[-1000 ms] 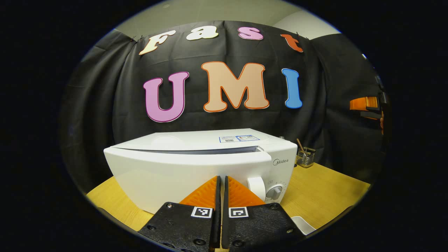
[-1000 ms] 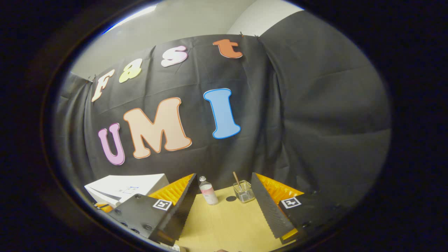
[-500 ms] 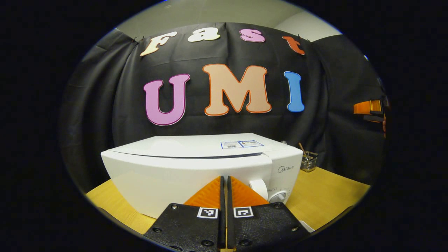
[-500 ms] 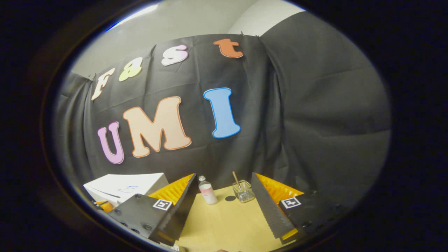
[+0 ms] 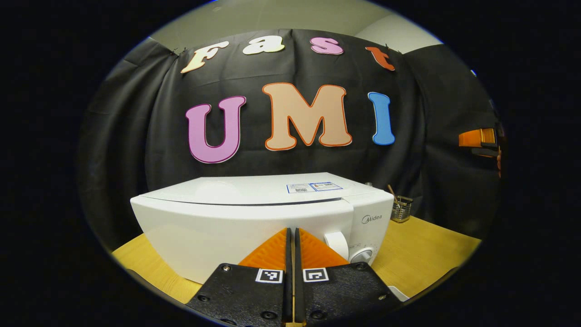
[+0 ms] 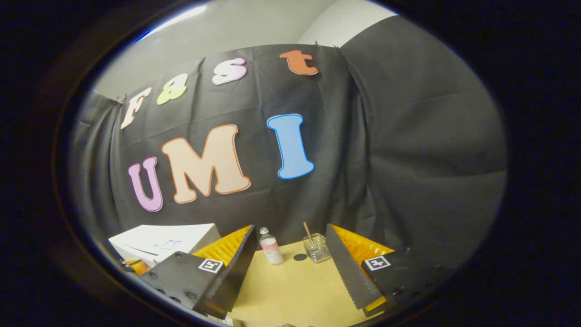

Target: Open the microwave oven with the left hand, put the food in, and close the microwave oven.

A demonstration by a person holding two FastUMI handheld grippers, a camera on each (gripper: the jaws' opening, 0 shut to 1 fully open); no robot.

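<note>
In the left gripper view the microwave oven sits across the lower middle of the frame on the tabletop. The dark gap along the top edge of its door, wider a second ago, has narrowed to a thin line, so the door now looks flush with the body. I judge the closing step to be done, or nearly so. The left gripper is clenched with nothing between its fingers, which sit low centre right in front of the door; whether they touch it I cannot tell.

In the right gripper view the right gripper is released, holding nothing, and has barely shifted. It hovers above the tabletop at the bottom of the frame. Beyond it stand a small bottle and a glass holder. The food is presumably behind the door, which hides it.
</note>
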